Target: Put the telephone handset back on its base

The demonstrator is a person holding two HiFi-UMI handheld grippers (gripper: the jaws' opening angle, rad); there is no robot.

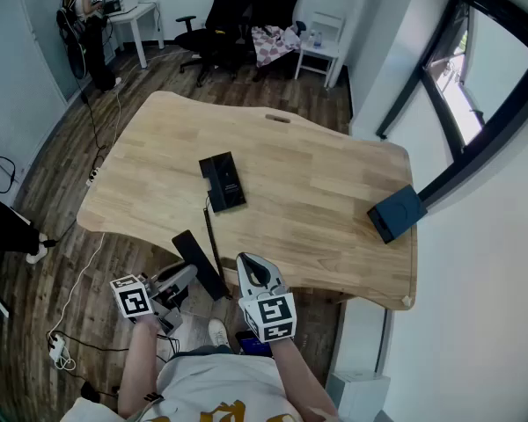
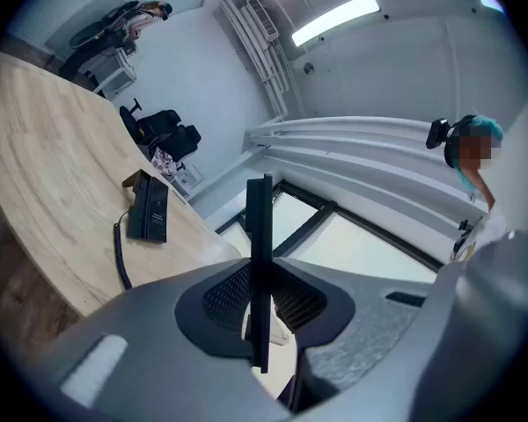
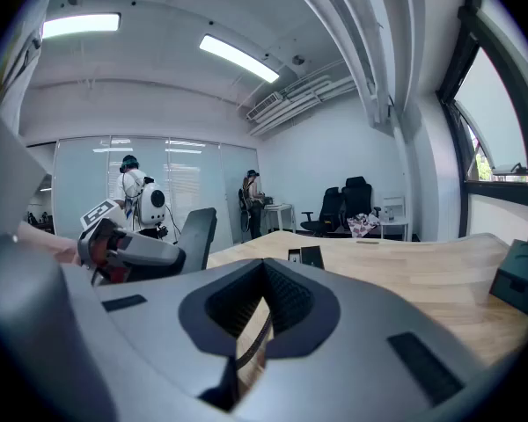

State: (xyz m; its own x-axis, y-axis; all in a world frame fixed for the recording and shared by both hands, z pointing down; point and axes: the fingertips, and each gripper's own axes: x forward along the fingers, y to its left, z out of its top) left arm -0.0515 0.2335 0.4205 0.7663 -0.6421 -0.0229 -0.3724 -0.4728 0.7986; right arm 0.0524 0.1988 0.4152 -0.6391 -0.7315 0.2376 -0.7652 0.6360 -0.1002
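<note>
The black telephone base [image 1: 222,183] lies flat near the middle of the wooden table [image 1: 326,200]. A coiled cord [image 1: 210,236] runs from it to the near edge. My left gripper [image 1: 187,275] is shut on the black telephone handset [image 1: 202,266], held just off the table's front edge. In the left gripper view the handset [image 2: 260,227] stands edge-on between the jaws, with the base [image 2: 148,209] ahead to the left. My right gripper [image 1: 251,266] hovers at the front edge beside the handset, shut and holding nothing. The right gripper view shows the handset [image 3: 194,234] to the left.
A dark blue box [image 1: 394,213] sits at the table's right edge. Black office chairs [image 1: 238,16] and a white side table [image 1: 321,47] stand beyond the far edge. A person [image 1: 84,25] stands at the back left. Cables trail on the floor [image 1: 79,280] to the left.
</note>
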